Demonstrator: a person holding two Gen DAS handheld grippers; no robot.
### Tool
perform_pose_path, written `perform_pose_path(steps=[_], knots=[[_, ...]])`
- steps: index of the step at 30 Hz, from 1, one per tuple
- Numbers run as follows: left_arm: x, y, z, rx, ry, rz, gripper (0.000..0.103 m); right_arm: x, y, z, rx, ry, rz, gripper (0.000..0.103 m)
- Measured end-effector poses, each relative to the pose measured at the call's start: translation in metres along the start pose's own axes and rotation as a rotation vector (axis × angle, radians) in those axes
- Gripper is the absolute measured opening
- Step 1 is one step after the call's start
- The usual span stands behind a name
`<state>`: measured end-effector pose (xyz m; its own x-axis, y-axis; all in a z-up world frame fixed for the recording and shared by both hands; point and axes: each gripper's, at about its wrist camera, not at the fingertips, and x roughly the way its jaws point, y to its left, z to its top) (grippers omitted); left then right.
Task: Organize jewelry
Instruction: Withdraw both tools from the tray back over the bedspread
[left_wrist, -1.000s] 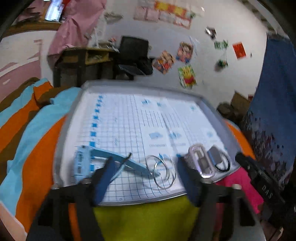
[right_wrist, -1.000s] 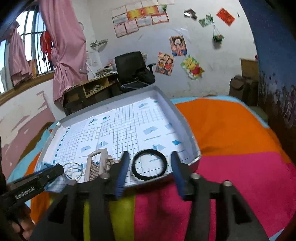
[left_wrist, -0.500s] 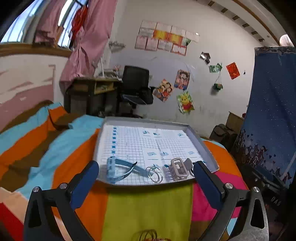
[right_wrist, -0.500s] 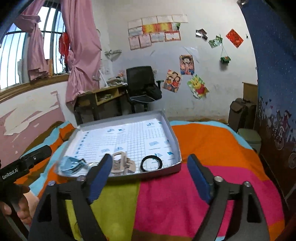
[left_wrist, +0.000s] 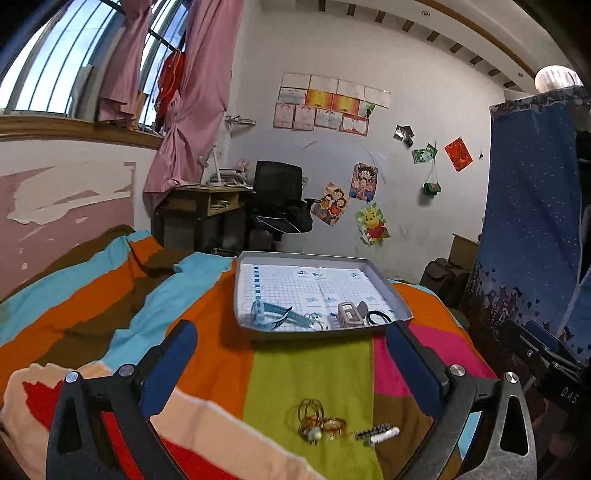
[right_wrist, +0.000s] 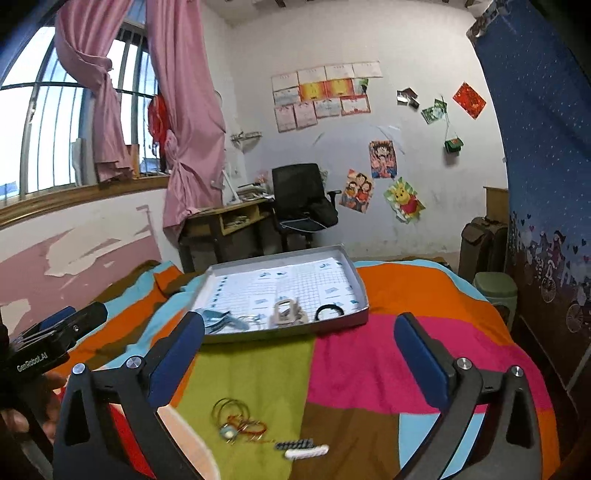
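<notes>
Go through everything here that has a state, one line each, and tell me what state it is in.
Left gripper: open, empty.
Right gripper: open, empty.
Tray: uncovered, on the bed, holding four items along its near edge.
Blue watch: in the tray, strap unfastened.
Black ring: flat in the tray.
Gold bangles: loose on the blanket, outside the tray.
Curtain: tied back.

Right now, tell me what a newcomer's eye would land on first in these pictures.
First the bedspread in loud blocks of orange, green, pink and blue, filling the lower half. On it, farther back, sits a grey tray with a blue watch, rings and a black band lined up along its near edge. Nearer the open left gripper and right gripper, a small heap of gold bangles lies on the green stripe.
</notes>
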<state>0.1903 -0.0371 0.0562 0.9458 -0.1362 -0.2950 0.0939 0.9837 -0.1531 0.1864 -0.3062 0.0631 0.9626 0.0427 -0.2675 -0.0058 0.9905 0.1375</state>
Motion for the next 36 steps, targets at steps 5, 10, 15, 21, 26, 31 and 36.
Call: perform_pose_path(steps=[5,10,15,21,26,31,36], knots=[[-0.032,0.005,-0.012,0.020,-0.020,0.011,0.103,-0.039,0.008,-0.011,-0.011,-0.031,0.014,0.101],[-0.060,0.012,-0.030,0.041,-0.028,0.020,0.103,-0.070,0.016,-0.021,-0.014,-0.050,0.015,0.102],[-0.081,0.020,-0.043,0.039,-0.028,0.024,0.103,-0.092,0.032,-0.037,-0.049,-0.057,-0.001,0.102],[-0.098,0.030,-0.060,0.063,-0.013,0.025,0.103,-0.118,0.042,-0.055,-0.054,-0.046,0.015,0.102],[-0.104,0.037,-0.076,0.082,0.010,0.024,0.103,-0.126,0.044,-0.068,-0.066,-0.040,-0.004,0.102],[-0.102,0.039,-0.088,0.057,0.035,0.020,0.103,-0.121,0.045,-0.078,-0.069,-0.014,-0.015,0.102],[-0.099,0.039,-0.093,0.075,0.044,0.021,0.103,-0.115,0.042,-0.090,-0.072,0.009,-0.033,0.102]])
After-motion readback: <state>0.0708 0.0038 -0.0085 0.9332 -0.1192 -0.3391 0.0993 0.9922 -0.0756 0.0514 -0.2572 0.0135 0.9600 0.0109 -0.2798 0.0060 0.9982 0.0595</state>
